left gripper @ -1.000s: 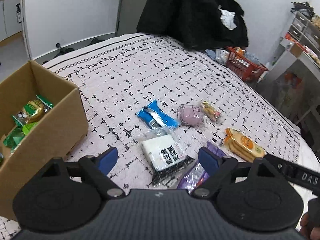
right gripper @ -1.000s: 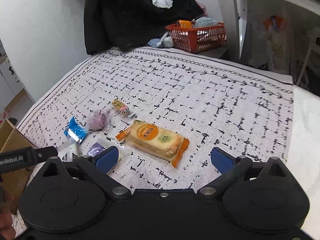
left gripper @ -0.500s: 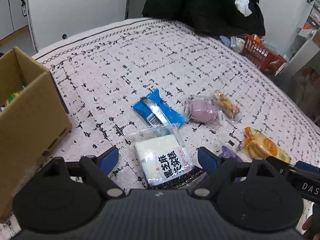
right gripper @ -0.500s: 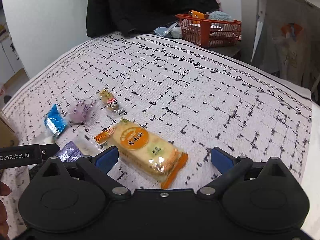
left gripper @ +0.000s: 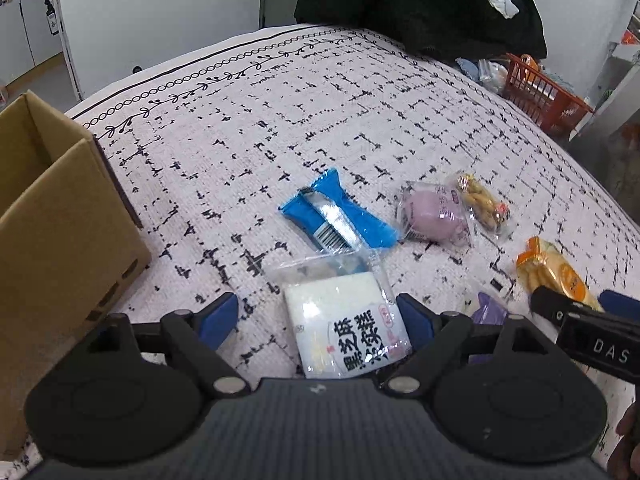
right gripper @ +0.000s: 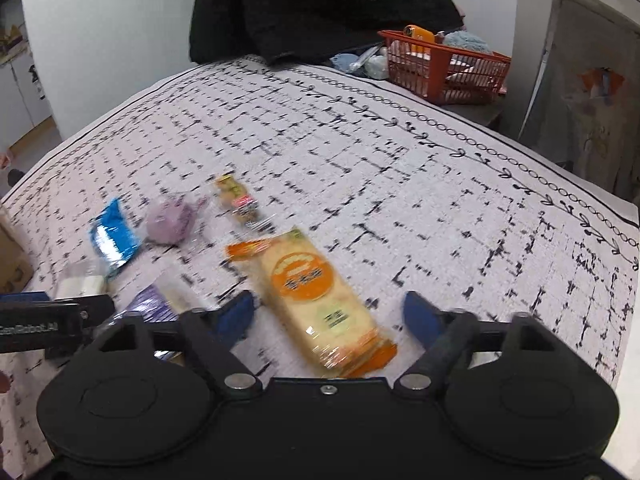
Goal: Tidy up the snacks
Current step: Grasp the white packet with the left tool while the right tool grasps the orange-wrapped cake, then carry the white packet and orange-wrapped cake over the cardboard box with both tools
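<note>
Both grippers had dropped closer. At left, the left gripper stood wide around the white packet, untouched. At right, the right gripper had just been narrowing around the orange cracker pack, apparently without contact. Next: clamp, carry to the cardboard box, far left.

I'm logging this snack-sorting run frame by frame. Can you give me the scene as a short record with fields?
surface: patterned cloth
box: cardboard, at left
left gripper: open, white packet between its fingers
right gripper: jaws just closing, not yet pressing, orange cracker pack between them
loose snacks: blue packet, purple bun, small candy bag
background: red basket
</note>
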{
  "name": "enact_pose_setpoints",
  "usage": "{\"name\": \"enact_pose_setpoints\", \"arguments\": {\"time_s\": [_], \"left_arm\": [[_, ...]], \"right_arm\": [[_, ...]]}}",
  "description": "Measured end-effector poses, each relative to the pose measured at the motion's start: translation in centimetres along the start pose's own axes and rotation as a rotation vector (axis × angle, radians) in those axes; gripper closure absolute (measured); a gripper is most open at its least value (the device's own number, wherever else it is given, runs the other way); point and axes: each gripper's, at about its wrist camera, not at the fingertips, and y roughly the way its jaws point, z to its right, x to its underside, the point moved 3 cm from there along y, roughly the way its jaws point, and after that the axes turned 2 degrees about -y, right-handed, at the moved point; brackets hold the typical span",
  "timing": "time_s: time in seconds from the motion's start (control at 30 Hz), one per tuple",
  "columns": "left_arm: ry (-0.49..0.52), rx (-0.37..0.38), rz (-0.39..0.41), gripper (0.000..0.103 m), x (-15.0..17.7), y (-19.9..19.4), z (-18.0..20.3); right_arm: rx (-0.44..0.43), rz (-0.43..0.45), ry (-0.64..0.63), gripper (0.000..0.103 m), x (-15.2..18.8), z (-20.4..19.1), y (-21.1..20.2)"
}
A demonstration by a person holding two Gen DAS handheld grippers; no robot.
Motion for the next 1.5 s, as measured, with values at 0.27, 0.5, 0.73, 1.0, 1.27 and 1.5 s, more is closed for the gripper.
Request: {"name": "enact_pose_setpoints", "arguments": {"time_s": [0.27,0.5,0.73,1.0,1.27,1.5], "left_arm": [[0.026,0.021,-0.008,0.054,0.4,-0.9,-1.2],[0.005,0.072,-0.015,0.056,0.3,-3.0,-2.5],[0.004,0.106,0.025,0.056,0.1,-6.9,-3.3],[-0.001,0.131,0.094,0.056,-0.9,-11.7,-4.9],[-0.008,0.133,0.128,0.056,-1.5,-14.8,-7.5],[-0.030,0.121,0.136,0.056,-2.1,-16.5,-10.7]], "right_arm": [[-0.023,-0.033,0.015,0.065,0.0,-0.9,-2.4],[-0.032,-0.018,0.051,0.066,-0.6,-2.0,-5.9],[-0.045,0.021,0.046,0.066,-1.6,-4.5,-9.2],[-0.067,0.060,0.044,0.066,-2.3,-7.6,-12.5],[-0.083,0.091,0.043,0.066,-2.8,-10.7,-14.6],[-0.094,0.112,0.020,0.066,-3.6,-14.2,-15.7]]}}
